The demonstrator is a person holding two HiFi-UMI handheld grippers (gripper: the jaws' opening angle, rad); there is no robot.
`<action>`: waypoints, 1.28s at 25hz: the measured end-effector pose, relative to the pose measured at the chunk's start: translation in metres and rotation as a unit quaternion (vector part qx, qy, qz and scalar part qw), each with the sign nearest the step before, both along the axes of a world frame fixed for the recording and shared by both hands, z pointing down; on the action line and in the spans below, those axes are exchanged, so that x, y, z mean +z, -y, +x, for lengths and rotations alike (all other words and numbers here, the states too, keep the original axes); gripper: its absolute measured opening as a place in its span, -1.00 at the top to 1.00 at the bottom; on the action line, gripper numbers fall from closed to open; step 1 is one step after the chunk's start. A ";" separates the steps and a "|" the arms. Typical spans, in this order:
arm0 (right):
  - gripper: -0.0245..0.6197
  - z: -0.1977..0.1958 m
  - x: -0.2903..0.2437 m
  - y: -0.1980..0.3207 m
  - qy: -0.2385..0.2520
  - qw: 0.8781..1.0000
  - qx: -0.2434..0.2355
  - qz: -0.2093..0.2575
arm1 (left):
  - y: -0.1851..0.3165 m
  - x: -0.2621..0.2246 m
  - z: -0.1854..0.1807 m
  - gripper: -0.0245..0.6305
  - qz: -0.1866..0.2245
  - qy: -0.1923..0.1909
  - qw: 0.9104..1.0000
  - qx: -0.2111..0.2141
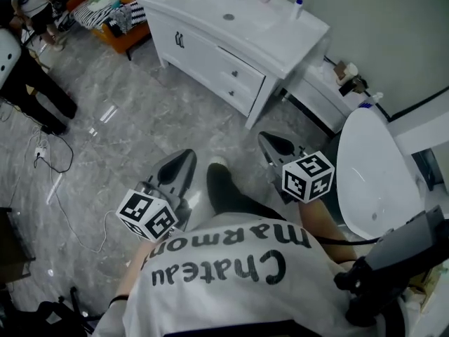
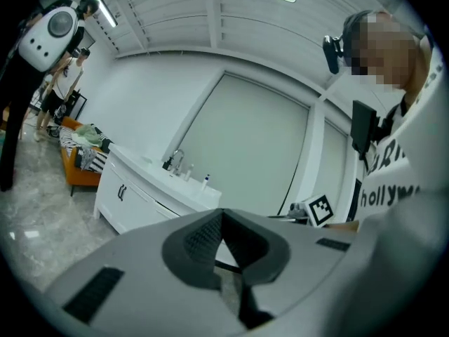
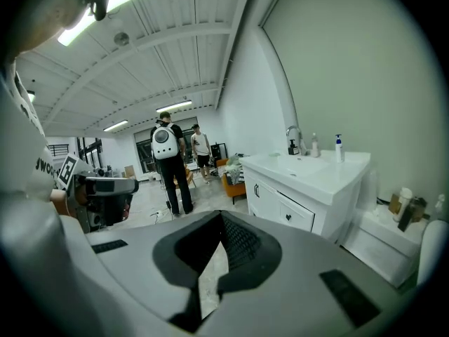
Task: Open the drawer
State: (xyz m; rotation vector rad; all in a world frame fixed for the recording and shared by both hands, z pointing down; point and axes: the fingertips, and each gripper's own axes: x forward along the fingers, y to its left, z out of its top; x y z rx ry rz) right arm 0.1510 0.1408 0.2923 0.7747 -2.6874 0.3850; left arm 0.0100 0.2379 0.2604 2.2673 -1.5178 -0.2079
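facing white vanity (image 1: 210,55) on grey floor (image 1: 140,111), left hand-held gripper (image 1: 184,159) and right hand-held gripper (image 1: 270,142) closed.

Two white drawers (image 1: 235,76) are stacked in the front of a white vanity (image 1: 280,37), beside its door. Each is fitted with one small dark knob. Both are shut, flush with the front. They are well ahead of the right gripper (image 1: 271,140), untouched.

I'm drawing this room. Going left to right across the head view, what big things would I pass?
Orange bench → white vanity → low white side cabinet → toilet.
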 end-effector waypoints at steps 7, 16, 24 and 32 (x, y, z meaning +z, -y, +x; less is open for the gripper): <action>0.91 -0.036 0.020 0.047 0.010 1.000 -0.006 -0.024 | 0.014 0.019 -0.042 0.90 -0.024 -0.023 0.998 -0.053; 0.91 -0.081 0.056 0.141 0.024 0.997 0.026 -0.072 | 0.086 0.020 -0.088 0.90 -0.018 -0.046 0.995 -0.092; 0.91 -0.108 0.117 0.225 0.011 0.995 0.060 -0.078 | 0.167 0.074 -0.113 0.90 -0.067 -0.034 0.994 -0.077; 0.91 -0.122 0.173 0.292 -0.010 0.991 0.090 -0.097 | 0.252 0.103 -0.141 0.90 -0.101 -0.002 0.994 -0.050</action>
